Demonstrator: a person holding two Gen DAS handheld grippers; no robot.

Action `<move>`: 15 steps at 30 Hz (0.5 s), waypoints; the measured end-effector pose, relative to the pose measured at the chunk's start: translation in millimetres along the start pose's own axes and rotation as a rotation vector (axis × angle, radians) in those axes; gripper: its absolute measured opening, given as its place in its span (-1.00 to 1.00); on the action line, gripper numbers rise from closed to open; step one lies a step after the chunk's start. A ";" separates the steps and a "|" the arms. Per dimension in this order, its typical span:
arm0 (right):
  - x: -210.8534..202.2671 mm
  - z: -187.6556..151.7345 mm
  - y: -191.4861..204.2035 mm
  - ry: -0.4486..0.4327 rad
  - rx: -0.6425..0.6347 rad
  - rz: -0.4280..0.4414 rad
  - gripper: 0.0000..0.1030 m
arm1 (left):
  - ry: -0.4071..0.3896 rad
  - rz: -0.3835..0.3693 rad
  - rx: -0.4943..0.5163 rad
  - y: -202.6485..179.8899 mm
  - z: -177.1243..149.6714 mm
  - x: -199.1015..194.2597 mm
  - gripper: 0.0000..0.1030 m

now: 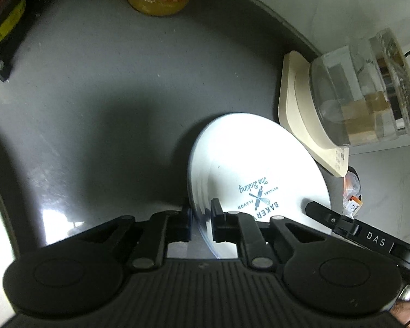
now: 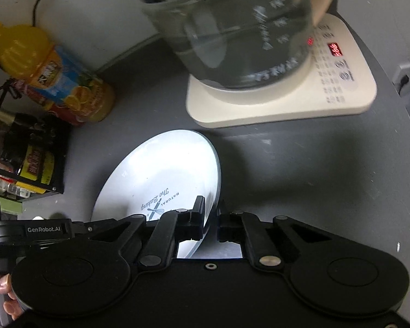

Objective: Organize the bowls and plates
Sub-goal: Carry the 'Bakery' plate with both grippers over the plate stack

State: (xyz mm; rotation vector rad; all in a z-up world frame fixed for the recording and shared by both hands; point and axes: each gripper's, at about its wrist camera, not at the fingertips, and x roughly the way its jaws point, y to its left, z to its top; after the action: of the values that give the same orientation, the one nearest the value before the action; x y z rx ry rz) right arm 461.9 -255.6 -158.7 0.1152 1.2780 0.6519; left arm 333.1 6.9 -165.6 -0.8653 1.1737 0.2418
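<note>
Plate (image 1: 248, 164) rim between both grippers' fingers

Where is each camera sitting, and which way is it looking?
Left wrist view: sits on the left gripper, looks forward along its fingers at the white plate whose rim they clamp; the right gripper pokes in from the right.
Right wrist view: sits on the right gripper, clamping the opposite rim of the plate, facing the glass kettle; a hand shows at bottom left.
Shared: plate, kettle, orange juice bottle, grey counter.
</note>
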 end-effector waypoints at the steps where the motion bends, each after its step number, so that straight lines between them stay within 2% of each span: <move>1: -0.4 -0.4 2.1 -0.005 0.002 0.002 -0.85 | -0.006 -0.001 0.007 1.2 -0.3 -3.6 -0.78; 15: -9.5 -15.6 63.2 -0.059 -0.067 0.062 -0.84 | -0.078 -0.008 -0.005 44.5 -10.9 -68.7 -0.78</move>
State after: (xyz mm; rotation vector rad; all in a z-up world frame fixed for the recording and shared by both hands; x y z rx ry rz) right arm 422.0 -213.1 -128.5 0.1180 1.1985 0.7392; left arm 271.7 46.7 -127.3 -0.8574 1.0976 0.2700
